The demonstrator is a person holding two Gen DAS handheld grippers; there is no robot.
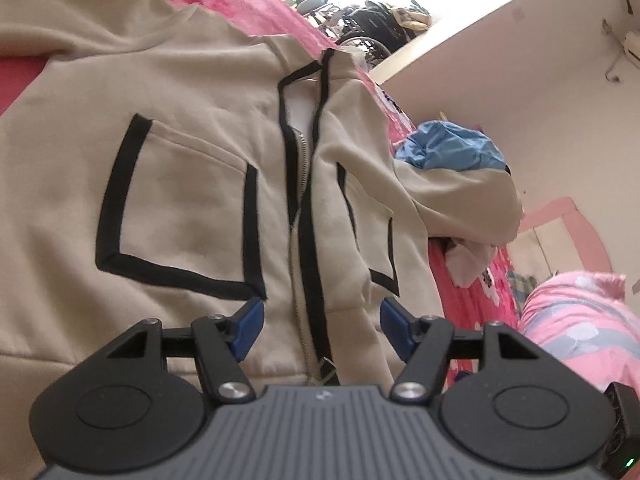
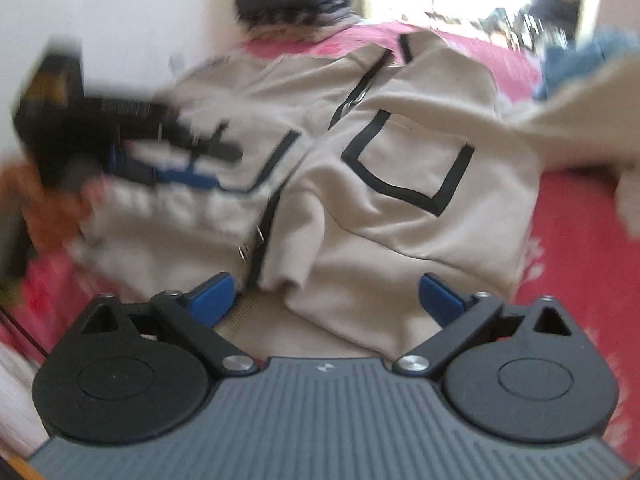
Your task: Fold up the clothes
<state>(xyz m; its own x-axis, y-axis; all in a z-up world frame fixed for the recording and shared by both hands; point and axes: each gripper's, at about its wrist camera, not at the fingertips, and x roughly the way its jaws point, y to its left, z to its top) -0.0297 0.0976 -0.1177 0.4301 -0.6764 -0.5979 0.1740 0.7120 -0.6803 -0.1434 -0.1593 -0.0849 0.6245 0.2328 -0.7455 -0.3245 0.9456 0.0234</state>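
Fingers: left [image 1: 322,330] apart, right [image 2: 326,300] wide, both empty | jacket [image 1: 192,184] flat, zip-up, on pink bed [image 1: 468,304] | next: grip hem corners evenly, fold along zip [image 1: 298,216], sleeve [image 1: 464,204] tucked.

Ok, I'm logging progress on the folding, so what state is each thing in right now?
Beige jacket: spread front up on the pink bedding, not yet folded.
Zipper: closed low down, open at the collar.
Left gripper: open, holding nothing.
Right gripper: open, holding nothing.
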